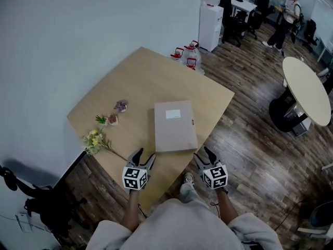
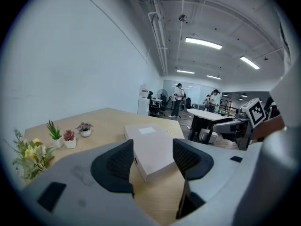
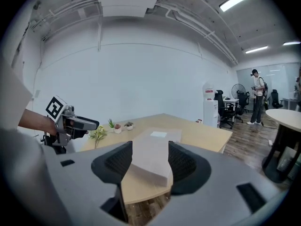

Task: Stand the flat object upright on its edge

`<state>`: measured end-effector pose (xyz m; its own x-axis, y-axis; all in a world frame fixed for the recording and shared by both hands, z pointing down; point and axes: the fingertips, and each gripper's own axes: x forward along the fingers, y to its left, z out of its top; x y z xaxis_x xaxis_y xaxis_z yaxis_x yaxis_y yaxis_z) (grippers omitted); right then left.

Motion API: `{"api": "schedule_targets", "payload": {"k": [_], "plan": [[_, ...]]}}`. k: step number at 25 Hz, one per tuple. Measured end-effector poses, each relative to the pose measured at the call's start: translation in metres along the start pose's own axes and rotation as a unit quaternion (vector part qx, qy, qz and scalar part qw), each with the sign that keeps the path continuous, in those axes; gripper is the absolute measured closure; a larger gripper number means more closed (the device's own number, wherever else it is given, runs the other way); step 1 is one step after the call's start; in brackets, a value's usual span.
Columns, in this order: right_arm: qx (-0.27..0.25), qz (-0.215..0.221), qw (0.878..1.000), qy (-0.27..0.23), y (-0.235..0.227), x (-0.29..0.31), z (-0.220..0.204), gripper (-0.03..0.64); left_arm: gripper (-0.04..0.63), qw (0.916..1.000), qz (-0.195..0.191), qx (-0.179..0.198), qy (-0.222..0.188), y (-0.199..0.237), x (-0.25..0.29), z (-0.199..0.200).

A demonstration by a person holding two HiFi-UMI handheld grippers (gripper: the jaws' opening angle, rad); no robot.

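The left gripper (image 2: 153, 157) has its two dark ribbed jaws standing apart with nothing pressed between the pads. Through the gap shows the near corner of the flat grey box (image 1: 175, 126). The right gripper (image 3: 149, 161) is likewise open and empty, and the same box's near end fills the gap between its jaws. In the head view both grippers sit at the lower middle of the frame, each with its marker cube facing the camera. The left one's tips are just beside the box's near left corner and the right one's just beside its near right corner — whether either touches the box cannot be told.

The box lies flat on its broad face on the light wooden table (image 1: 140, 77), a white label on its top toward the far end. It sits at the right part of the tabletop, and its near right corner reaches the table's edge.

Left of the box stand three small potted plants (image 1: 113, 120), well apart from it, and below them a sprig of yellow flowers (image 1: 96, 139) lies by the table's left edge.

Beyond the table — toward the top of the head view — water jugs (image 1: 190, 53) stand on the dark wood floor (image 1: 250, 139) beside a white water dispenser (image 1: 210, 25). At the right edge is a round white table (image 1: 307, 90), and a person (image 1: 289, 14) stands in the upper right corner among office chairs.
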<state>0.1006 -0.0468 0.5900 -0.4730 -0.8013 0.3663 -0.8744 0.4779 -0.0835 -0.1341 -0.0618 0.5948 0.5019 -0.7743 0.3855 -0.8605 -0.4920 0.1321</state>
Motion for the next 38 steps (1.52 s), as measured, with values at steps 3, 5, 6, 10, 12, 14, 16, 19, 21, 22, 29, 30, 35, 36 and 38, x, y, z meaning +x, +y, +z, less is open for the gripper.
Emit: {"api": "schedule_targets", "payload": {"k": [3, 5, 6, 10, 12, 14, 16, 19, 21, 22, 29, 30, 35, 36, 38], "plan": [[-0.004, 0.012, 1.000, -0.001, -0.017, 0.021, 0.013, 0.385, 0.334, 0.9998, 0.013, -0.013, 0.001, 0.010, 0.015, 0.010], [-0.006, 0.021, 1.000, -0.001, -0.028, 0.033, 0.021, 0.385, 0.334, 0.9995, 0.025, -0.022, 0.000, 0.016, 0.024, 0.017], [-0.006, 0.025, 1.000, 0.000, -0.034, 0.038, 0.024, 0.385, 0.334, 0.9992, 0.030, -0.026, -0.002, 0.020, 0.029, 0.021], [-0.005, 0.037, 0.999, 0.003, -0.055, 0.057, 0.032, 0.385, 0.334, 0.9984, 0.045, -0.035, 0.001, 0.029, 0.048, 0.032], [-0.003, 0.042, 0.999, 0.005, -0.065, 0.064, 0.034, 0.385, 0.334, 0.9980, 0.051, -0.038, 0.005, 0.032, 0.057, 0.036], [-0.001, 0.048, 0.999, 0.006, -0.073, 0.071, 0.036, 0.384, 0.334, 0.9977, 0.055, -0.037, 0.008, 0.034, 0.065, 0.041], [0.001, 0.052, 0.999, 0.007, -0.082, 0.078, 0.038, 0.382, 0.334, 0.9977, 0.058, -0.034, 0.013, 0.034, 0.074, 0.045], [0.003, 0.061, 0.998, 0.011, -0.089, 0.087, 0.039, 0.382, 0.334, 0.9975, 0.061, -0.030, 0.019, 0.034, 0.082, 0.050], [0.004, 0.066, 0.998, 0.015, -0.093, 0.093, 0.039, 0.382, 0.334, 0.9973, 0.063, -0.029, 0.023, 0.036, 0.087, 0.051], [0.005, 0.068, 0.998, 0.017, -0.095, 0.096, 0.038, 0.382, 0.334, 0.9973, 0.063, -0.029, 0.025, 0.037, 0.089, 0.050], [0.011, 0.079, 0.996, 0.035, -0.095, 0.111, 0.030, 0.377, 0.334, 0.9970, 0.061, -0.033, 0.035, 0.047, 0.102, 0.047], [0.011, 0.080, 0.996, 0.038, -0.094, 0.112, 0.029, 0.377, 0.334, 0.9970, 0.060, -0.032, 0.037, 0.048, 0.104, 0.046], [0.013, 0.076, 0.996, 0.048, -0.092, 0.116, 0.023, 0.373, 0.334, 0.9974, 0.046, -0.034, 0.043, 0.053, 0.114, 0.042], [0.014, 0.075, 0.996, 0.049, -0.092, 0.117, 0.022, 0.371, 0.334, 0.9975, 0.044, -0.035, 0.044, 0.054, 0.117, 0.041], [0.016, 0.073, 0.996, 0.053, -0.090, 0.118, 0.021, 0.371, 0.334, 0.9976, 0.037, -0.038, 0.045, 0.057, 0.121, 0.040]]}}
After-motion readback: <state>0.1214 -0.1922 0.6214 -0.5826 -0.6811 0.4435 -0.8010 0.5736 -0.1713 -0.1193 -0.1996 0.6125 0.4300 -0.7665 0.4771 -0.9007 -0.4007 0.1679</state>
